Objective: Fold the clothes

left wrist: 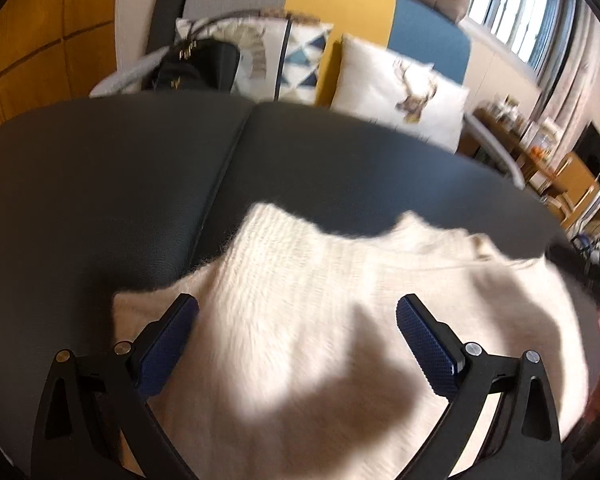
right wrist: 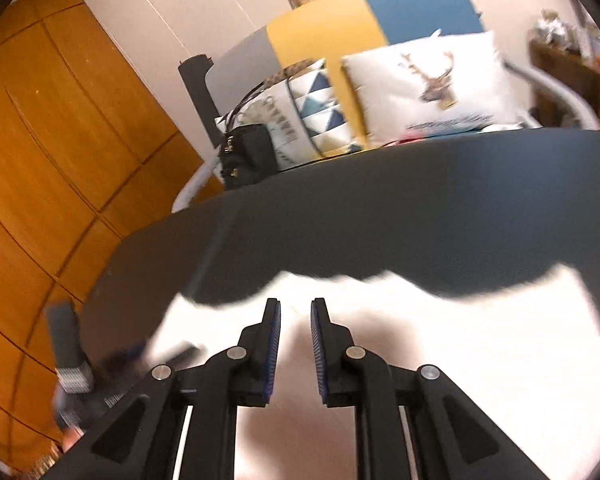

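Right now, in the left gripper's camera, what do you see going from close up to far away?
Left gripper → cream sweater → dark table → deer pillow → window.

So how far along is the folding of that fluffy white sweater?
Barely begun. The cream knit sweater lies spread on the dark padded surface, with no neat fold showing. The left gripper hovers wide open above it; the right gripper, nearly closed, holds nothing visible. All the folding remains.
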